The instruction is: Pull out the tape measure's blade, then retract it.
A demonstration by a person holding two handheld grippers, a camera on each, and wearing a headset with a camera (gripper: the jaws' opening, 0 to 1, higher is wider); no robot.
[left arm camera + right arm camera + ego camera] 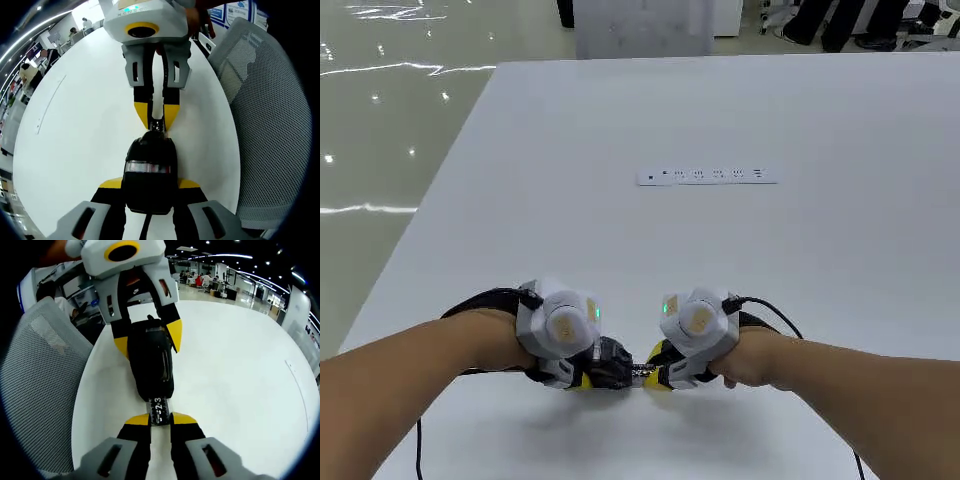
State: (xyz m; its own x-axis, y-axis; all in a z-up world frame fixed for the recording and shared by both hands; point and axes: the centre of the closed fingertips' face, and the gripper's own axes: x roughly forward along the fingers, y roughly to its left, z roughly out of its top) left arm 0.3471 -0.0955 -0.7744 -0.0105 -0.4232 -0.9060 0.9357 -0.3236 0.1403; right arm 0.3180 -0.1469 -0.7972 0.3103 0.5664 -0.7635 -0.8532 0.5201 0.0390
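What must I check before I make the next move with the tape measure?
1. Left tongs shut on the case: ok.
2. Right tongs shut on the blade: ok, they pinch its end.
3. Blade runs straight from the case to the right tongs: ok, a short length is out.
4. Case is low over the table: ok, but whether it touches, cannot tell.
5. Power strip is away from the pull line: ok, it lies far ahead.
6. Blade lock is released: cannot tell.
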